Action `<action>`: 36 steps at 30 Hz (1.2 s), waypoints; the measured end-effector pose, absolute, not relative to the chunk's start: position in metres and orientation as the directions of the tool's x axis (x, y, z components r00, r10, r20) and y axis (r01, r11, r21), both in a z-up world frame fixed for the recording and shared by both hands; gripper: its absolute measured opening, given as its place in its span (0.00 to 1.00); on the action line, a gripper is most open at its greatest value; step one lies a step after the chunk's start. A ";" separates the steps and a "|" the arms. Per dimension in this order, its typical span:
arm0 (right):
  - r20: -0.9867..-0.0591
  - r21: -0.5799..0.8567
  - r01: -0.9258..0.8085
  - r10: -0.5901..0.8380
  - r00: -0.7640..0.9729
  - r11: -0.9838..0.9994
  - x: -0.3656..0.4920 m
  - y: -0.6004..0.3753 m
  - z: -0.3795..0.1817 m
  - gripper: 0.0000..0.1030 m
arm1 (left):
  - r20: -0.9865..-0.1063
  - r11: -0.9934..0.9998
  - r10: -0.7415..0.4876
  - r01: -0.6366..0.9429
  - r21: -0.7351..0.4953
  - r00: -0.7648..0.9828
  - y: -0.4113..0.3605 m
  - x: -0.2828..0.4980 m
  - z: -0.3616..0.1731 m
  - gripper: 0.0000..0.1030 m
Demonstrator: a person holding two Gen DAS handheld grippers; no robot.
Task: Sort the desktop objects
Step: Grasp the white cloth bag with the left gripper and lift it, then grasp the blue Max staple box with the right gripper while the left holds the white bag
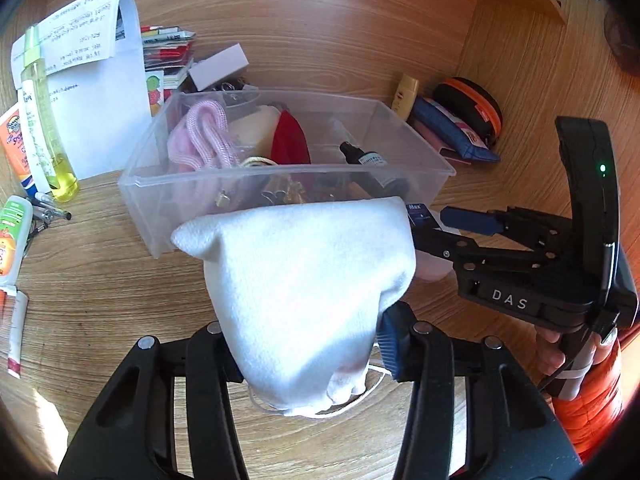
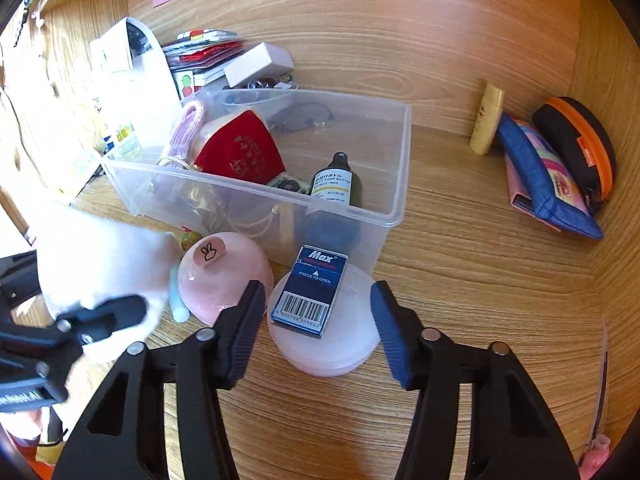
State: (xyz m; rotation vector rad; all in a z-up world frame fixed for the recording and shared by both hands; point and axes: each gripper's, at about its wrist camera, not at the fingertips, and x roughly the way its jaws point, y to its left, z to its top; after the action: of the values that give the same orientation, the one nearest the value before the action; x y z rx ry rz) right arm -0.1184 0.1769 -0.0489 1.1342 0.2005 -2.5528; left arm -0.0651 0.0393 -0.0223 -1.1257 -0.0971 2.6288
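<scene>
My left gripper (image 1: 308,344) is shut on a white drawstring pouch (image 1: 308,292), held above the desk just in front of the clear plastic box (image 1: 424,168). The pouch also shows in the right wrist view (image 2: 100,264). The box (image 2: 396,184) holds a red pouch (image 2: 240,152), a pink mesh item (image 1: 208,132) and a dark pump bottle (image 2: 336,180). My right gripper (image 2: 318,312) is open, its fingers either side of a blue Max staple box (image 2: 310,292) lying on a pink round case (image 2: 344,340). A second pink round case (image 2: 216,280) sits to the left.
Right of the box stand a cream tube (image 2: 486,120), a blue pouch (image 2: 544,184) and a black-orange case (image 2: 576,148). On the left are a yellow spray bottle (image 1: 44,112), sunscreen tubes (image 1: 14,148), papers (image 1: 100,92) and stacked cards (image 1: 168,48). Wooden walls enclose the desk.
</scene>
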 end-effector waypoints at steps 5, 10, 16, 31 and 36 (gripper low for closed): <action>-0.741 0.000 0.370 -0.248 -0.624 -0.929 -0.118 0.172 -0.049 0.31 | -0.676 -0.962 0.272 -0.199 -0.186 -0.685 0.024 -0.068 -0.012 0.47; -0.734 0.013 0.367 -0.258 -0.629 -0.930 -0.117 0.174 -0.047 0.24 | -0.653 -0.959 0.282 -0.187 -0.212 -0.703 0.013 -0.070 -0.002 0.47; -0.709 0.009 0.362 -0.262 -0.655 -0.932 -0.112 0.178 -0.037 0.24 | -0.628 -0.960 0.275 -0.176 -0.216 -0.728 0.010 -0.073 0.011 0.47; -0.612 0.038 0.354 -0.302 -0.731 -0.934 -0.102 0.186 0.004 0.24 | -0.577 -0.948 0.309 -0.196 -0.251 -0.757 -0.006 -0.094 0.045 0.47; -0.608 0.050 0.358 -0.312 -0.730 -0.933 -0.112 0.184 0.006 0.24 | -0.565 -0.945 0.316 -0.199 -0.259 -0.762 -0.008 -0.107 0.051 0.47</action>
State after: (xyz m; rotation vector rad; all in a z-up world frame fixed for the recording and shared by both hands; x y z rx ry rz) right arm -0.1118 0.1839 0.0060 0.9044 0.0999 -2.6260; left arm -0.1066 -0.0080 0.0514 -0.9145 -0.2656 2.7022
